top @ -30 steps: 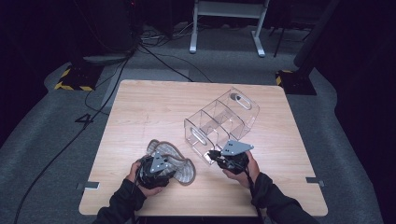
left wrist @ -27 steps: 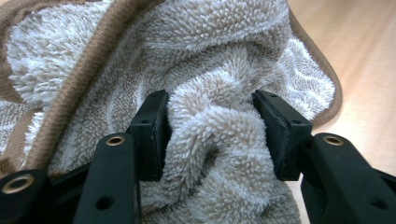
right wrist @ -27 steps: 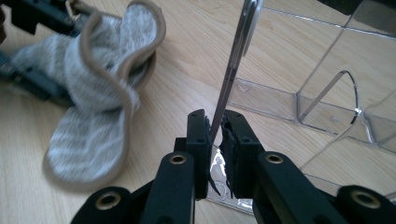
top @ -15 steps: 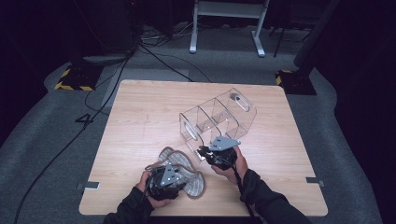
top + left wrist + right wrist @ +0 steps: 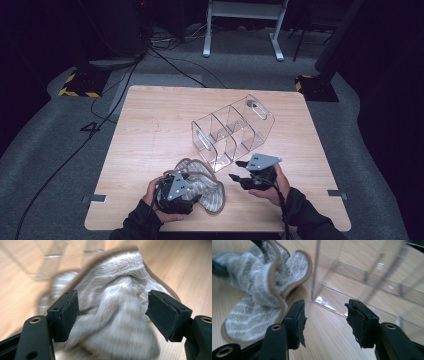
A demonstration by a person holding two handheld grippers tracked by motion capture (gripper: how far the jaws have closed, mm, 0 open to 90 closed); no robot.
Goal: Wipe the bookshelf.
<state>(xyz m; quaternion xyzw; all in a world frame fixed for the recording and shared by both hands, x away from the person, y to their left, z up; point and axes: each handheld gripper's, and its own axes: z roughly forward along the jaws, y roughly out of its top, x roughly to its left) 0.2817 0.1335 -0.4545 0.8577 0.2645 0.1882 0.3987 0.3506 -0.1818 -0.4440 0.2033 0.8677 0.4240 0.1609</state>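
1. Black jaws of the left gripper (image 5: 112,312) stand wide apart and have just been opening; the striped grey cloth (image 5: 112,315) lies between them, and neither pad presses on it.
2. Black jaws of the right gripper (image 5: 325,322) are also parted and have just been opening. Between them is bare wood, with no object.
3. In the high view, the left gripper (image 5: 175,192) sits over the cloth (image 5: 210,192) at 7 o'clock on the table (image 5: 150,130), near the front edge.
4. The right gripper (image 5: 245,177) is at 5 o'clock, just right of the cloth and apart from it.
5. The cloth is bunched into folds with a brown bound edge. Its upper fold lies just beside the near corner of the clear organiser (image 5: 232,132); contact cannot be confirmed.
6. The clear organiser, divided into compartments, stands tilted at table centre, running toward 1 o'clock.
7. Open wood remains from 9 to 12 o'clock and along the right edge at 3 o'clock.
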